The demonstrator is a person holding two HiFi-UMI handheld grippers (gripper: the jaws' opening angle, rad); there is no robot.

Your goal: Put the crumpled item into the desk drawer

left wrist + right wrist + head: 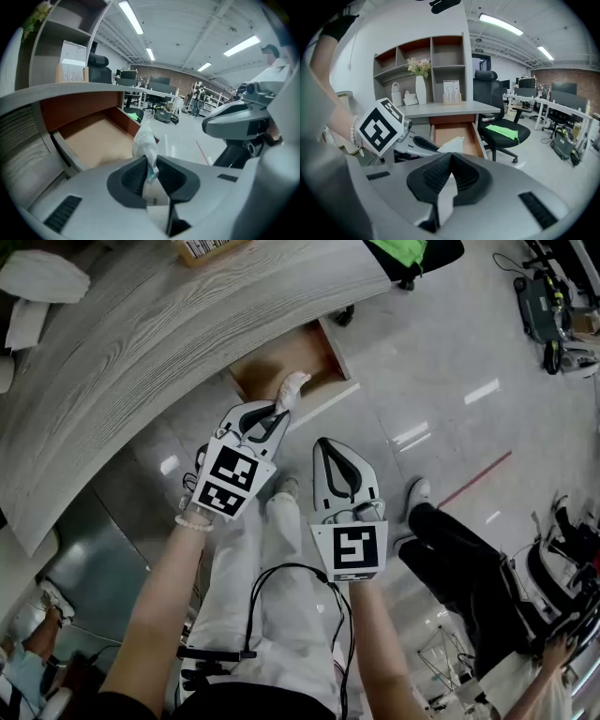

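Left gripper: clamped narrow on the lower end of a white crumpled wad, ribbed pads pressing it from both sides. Wad sticking up and forward out of the jaws, off any surface, at the front edge of the drawer. From the left gripper view, near the drawer's right front corner. Over the opening or just short of it: cannot tell.

Drawer: pulled out from under the desk, brown bottom bare.

Right gripper: on the near side of the drawer, farther from it than the left gripper and to that gripper's right. Pads closed together, nothing between them. Pointed toward the drawer, with the left gripper's marker cube and the wad showing ahead of it.

To the right of the drawer: black chair with a green cloth on its seat. Behind the drawer, on the desk: open shelf with a white vase of flowers. Below the drawer: glossy grey floor.
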